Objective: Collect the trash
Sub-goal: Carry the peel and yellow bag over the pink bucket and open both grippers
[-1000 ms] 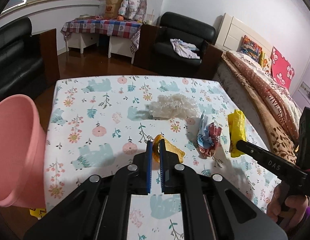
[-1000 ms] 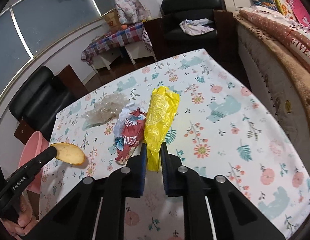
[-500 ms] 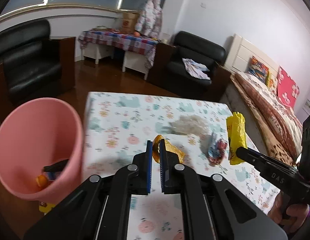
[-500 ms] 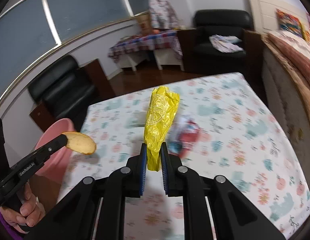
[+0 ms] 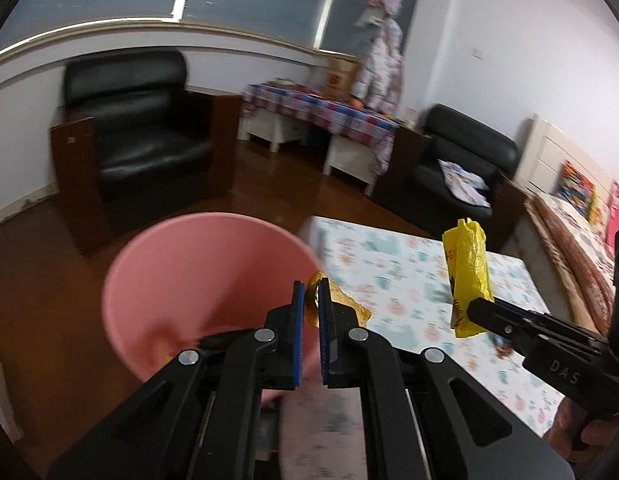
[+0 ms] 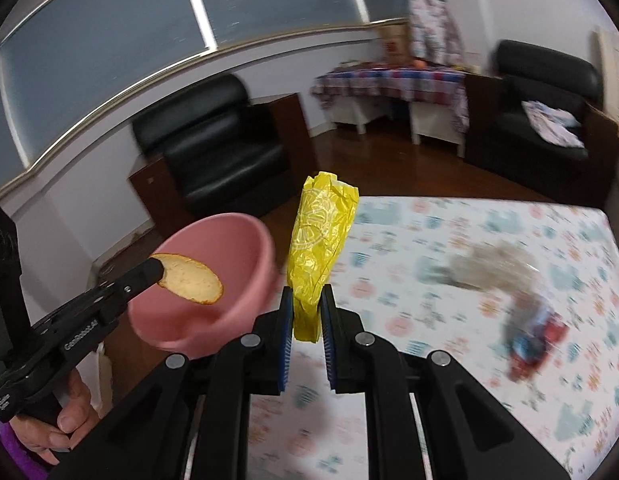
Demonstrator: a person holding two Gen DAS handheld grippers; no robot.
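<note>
A: What is the left gripper [image 5: 310,300] holding?

B: Its jaws are nearly closed, pinching a flat yellowish slice of bread [image 5: 341,302]. In the left wrist view the slice sticks out from between the blue pads at the centre of the frame, right at the near rim of the pink bin [image 5: 181,280]. In the right wrist view the same slice [image 6: 189,278] hangs at centre left, in front of the bin's open mouth.

A: And the right gripper [image 6: 305,316]?

B: Also closed narrow, clamped on the lower end of a crumpled yellow plastic bag [image 6: 319,240]. The bag stands up from the pads in the middle of the right wrist view. In the left wrist view it shows at centre right, held by the other tool's black tip.

A: Where is the bin?

B: Centre left in both views, just beside the edge of the table with the floral cloth [image 6: 469,232]. Something orange and something dark lie at its bottom, too blurred to name.

A: What is still on the table?

B: At the right of the right wrist view there is a clear crinkled piece of plastic [image 6: 493,268], and lower right of it a red and blue wrapper [image 6: 537,340]. Both are blurred.

A: Any hands visible?

B: Fingers [image 6: 65,420] grip the left tool's handle at the lower left of the right wrist view.
</note>
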